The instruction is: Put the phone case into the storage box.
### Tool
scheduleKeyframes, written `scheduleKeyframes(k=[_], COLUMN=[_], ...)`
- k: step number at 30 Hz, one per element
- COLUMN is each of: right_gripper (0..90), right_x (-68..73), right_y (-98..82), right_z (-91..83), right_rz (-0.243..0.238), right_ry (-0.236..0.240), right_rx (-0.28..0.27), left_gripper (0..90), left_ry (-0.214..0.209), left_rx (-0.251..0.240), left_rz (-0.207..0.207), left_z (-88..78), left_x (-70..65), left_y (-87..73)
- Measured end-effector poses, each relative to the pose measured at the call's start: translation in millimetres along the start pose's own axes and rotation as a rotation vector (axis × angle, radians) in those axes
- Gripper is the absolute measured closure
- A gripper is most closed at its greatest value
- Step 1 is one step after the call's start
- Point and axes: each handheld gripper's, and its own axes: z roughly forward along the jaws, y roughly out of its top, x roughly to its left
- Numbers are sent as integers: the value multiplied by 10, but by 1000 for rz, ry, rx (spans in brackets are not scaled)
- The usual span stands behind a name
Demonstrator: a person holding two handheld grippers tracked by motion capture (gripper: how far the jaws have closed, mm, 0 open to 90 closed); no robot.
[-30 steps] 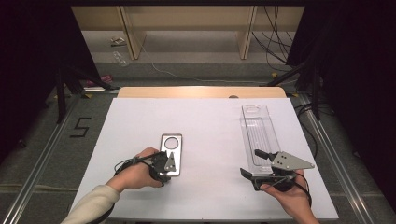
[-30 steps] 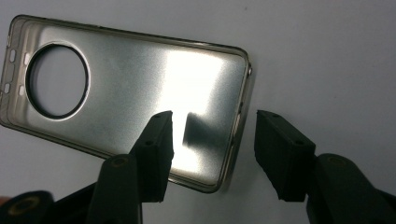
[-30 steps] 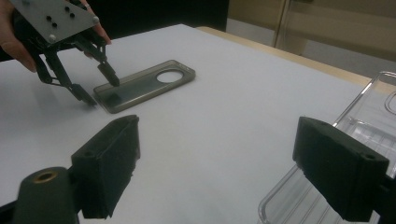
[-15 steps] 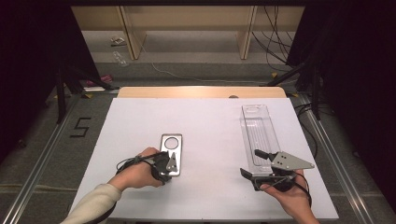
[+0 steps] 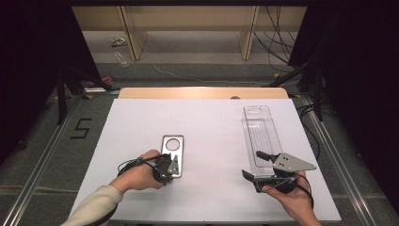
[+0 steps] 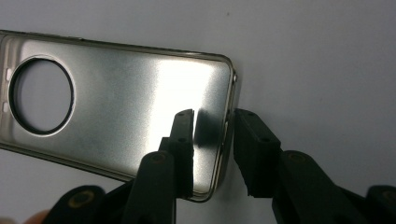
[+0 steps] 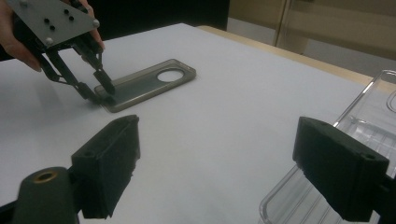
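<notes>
My left gripper [image 6: 212,135] straddles the near edge of the phone case [image 5: 171,149] lying flat mid-table, jaws parted, not yet pinching. My right gripper [image 7: 233,168] hangs wide open beside the clear tray [image 5: 261,134]. By my judgement, nothing is lifted yet.

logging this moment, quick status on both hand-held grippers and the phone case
Left hand-held gripper open, jaws straddling the phone case end edge. Right hand-held gripper open, empty, beside the clear tray. Case flat on table; nothing in the way.
</notes>
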Motion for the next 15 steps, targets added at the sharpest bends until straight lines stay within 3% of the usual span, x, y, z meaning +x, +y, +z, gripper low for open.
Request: scheduleKeyframes(k=[15], right_gripper=[160], right_x=[-1], right_y=[-2], right_z=[1], right_rz=[1], right_ry=[1], right_rx=[3], left_gripper=[772], left_ry=[-1], left_rx=[11], left_rz=[49], left_z=[9], left_x=[-8], left_y=[18])
